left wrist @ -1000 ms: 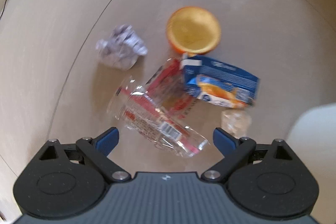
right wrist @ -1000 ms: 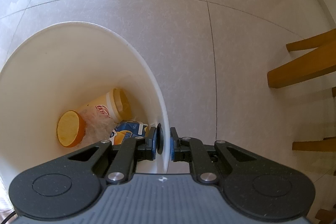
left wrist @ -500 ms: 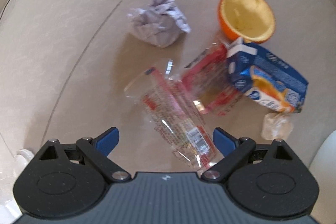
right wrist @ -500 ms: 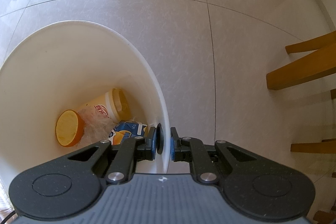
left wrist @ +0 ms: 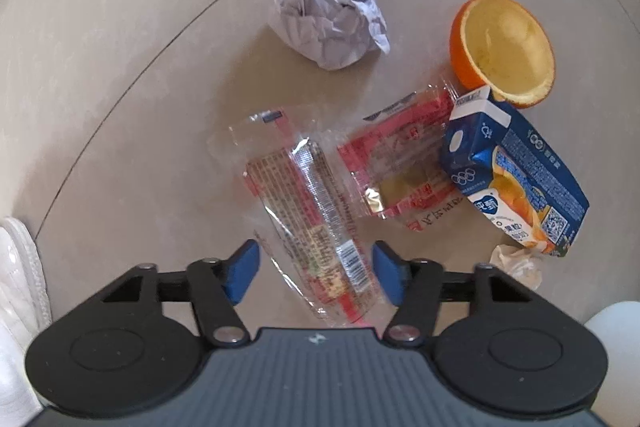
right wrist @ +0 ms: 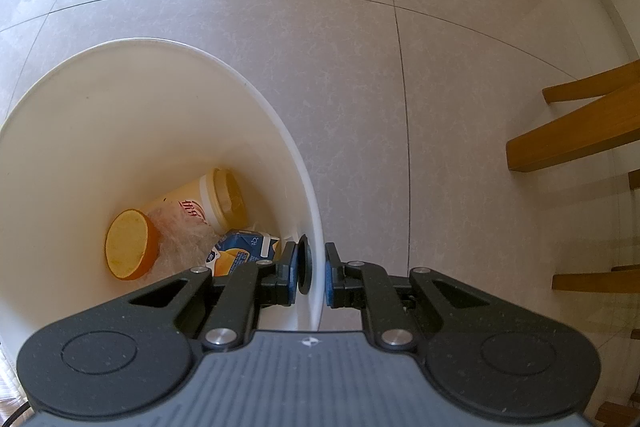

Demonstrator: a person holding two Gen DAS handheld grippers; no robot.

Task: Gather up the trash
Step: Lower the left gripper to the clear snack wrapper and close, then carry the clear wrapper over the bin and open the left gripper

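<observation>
Litter lies on the tiled floor in the left wrist view: a clear plastic wrapper [left wrist: 316, 223] with red print, a second red wrapper [left wrist: 404, 167], a blue juice carton [left wrist: 520, 171], half an orange peel [left wrist: 504, 47], a crumpled paper ball [left wrist: 332, 19] and a small tissue scrap [left wrist: 516, 261]. My left gripper [left wrist: 316, 273] is open, its blue pads either side of the clear wrapper's near end. My right gripper [right wrist: 311, 275] is shut on the rim of a white bin [right wrist: 132, 131]. Inside the bin lie a cup [right wrist: 208, 195], an orange half [right wrist: 128, 251] and a juice carton [right wrist: 240, 251].
A white shoe [left wrist: 18, 287] shows at the left edge of the left wrist view, and a white bin edge [left wrist: 616, 339] at the lower right. Wooden chair legs [right wrist: 572, 131] stand to the right of the bin on the tiled floor.
My left gripper has swung left and come down over the clear wrapper, and its jaws have narrowed around the wrapper's end. The right gripper and the bin have stayed still.
</observation>
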